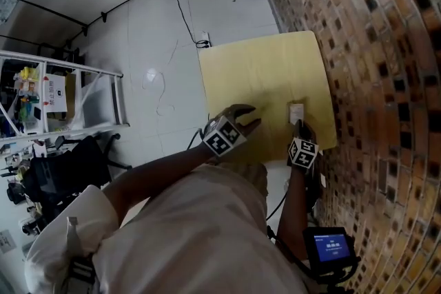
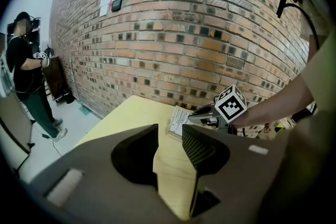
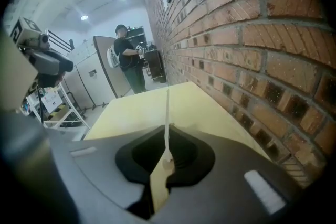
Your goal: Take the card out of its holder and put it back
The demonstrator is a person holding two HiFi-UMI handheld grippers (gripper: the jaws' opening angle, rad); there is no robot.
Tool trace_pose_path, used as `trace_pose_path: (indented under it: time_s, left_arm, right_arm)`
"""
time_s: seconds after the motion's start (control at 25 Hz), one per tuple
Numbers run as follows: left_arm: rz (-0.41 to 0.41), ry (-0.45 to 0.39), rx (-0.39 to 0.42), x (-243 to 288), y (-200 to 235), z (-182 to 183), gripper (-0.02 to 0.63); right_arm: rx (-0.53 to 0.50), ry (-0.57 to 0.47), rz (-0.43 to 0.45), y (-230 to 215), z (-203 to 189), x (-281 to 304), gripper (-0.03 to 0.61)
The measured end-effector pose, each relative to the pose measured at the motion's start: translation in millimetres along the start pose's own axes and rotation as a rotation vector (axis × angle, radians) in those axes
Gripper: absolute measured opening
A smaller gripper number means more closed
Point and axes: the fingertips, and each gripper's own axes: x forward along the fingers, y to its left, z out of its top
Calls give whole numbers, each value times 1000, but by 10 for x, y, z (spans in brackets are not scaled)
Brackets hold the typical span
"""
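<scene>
Card [image 3: 167,113] is pinched edge-on by the closed right gripper [image 3: 166,157], at four o'clock on the table [image 1: 262,72]. Left gripper [image 2: 169,147] is spread, empty. Holder [image 2: 176,122], apparently unrestrained, could be dragged along.

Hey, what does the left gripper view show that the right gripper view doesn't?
Only the left gripper view: the left tongs open over the yellow table, and the card face-on with the right tongs at it. Only the right gripper view: the right tongs shut on the card's thin edge. Both: that table, the brick wall and a person standing far off.
</scene>
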Motion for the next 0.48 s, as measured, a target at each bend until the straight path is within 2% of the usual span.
trace_pose_path:
  time_s: [0.2, 0.48]
  left_arm:
    - [12, -19, -2, -86, 32, 22, 161]
    - [41, -80, -27, -295, 144, 131, 161]
  right_arm:
    - [21, -45, -6, -23, 181, -178, 17]
    - [57, -161, -12, -50, 654, -667, 17]
